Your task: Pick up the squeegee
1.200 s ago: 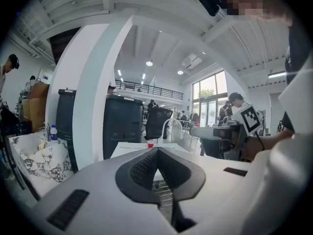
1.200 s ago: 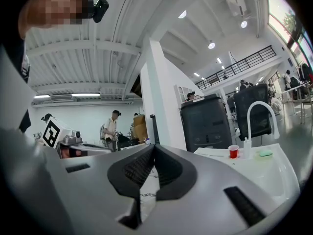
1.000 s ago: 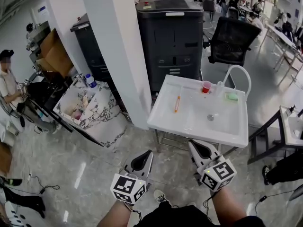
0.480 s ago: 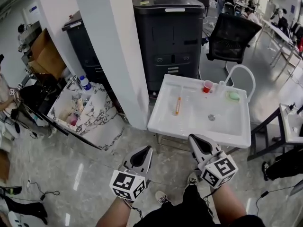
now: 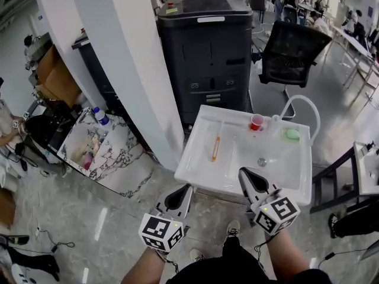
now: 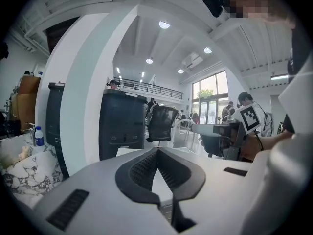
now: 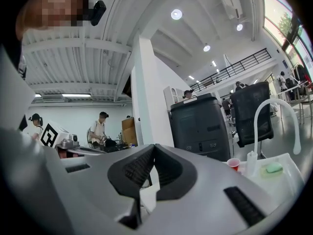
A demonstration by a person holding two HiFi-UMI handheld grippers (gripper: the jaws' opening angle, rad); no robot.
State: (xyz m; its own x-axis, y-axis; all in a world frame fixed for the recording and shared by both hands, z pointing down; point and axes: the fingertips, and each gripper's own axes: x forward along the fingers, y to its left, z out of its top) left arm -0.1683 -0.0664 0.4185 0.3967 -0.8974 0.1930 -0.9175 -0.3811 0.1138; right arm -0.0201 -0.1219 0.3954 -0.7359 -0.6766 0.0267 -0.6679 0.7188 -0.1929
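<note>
The squeegee [image 5: 216, 148], a thin tool with an orange handle, lies on the left part of the white sink table [image 5: 198, 164]. My left gripper [image 5: 177, 199] hovers over the floor just short of the table's near left edge, shut and empty. My right gripper [image 5: 251, 182] reaches the near edge of the table, also shut with nothing in it. In the left gripper view the left gripper's tips [image 6: 157, 151] meet, and in the right gripper view the right gripper's tips [image 7: 154, 148] meet too. The squeegee shows in neither gripper view.
On the table stand a red cup [image 5: 256, 122], a green sponge [image 5: 291, 134], a white curved faucet [image 5: 302, 102] and a drain [image 5: 261, 161]. A white pillar [image 5: 136, 70] rises at the left, a black cabinet [image 5: 210, 52] behind, an office chair [image 5: 293, 52] at the back right.
The person has stepped toward the sink table, which now lies nearer in the head view. Both grippers moved forward with them and stayed shut.
</note>
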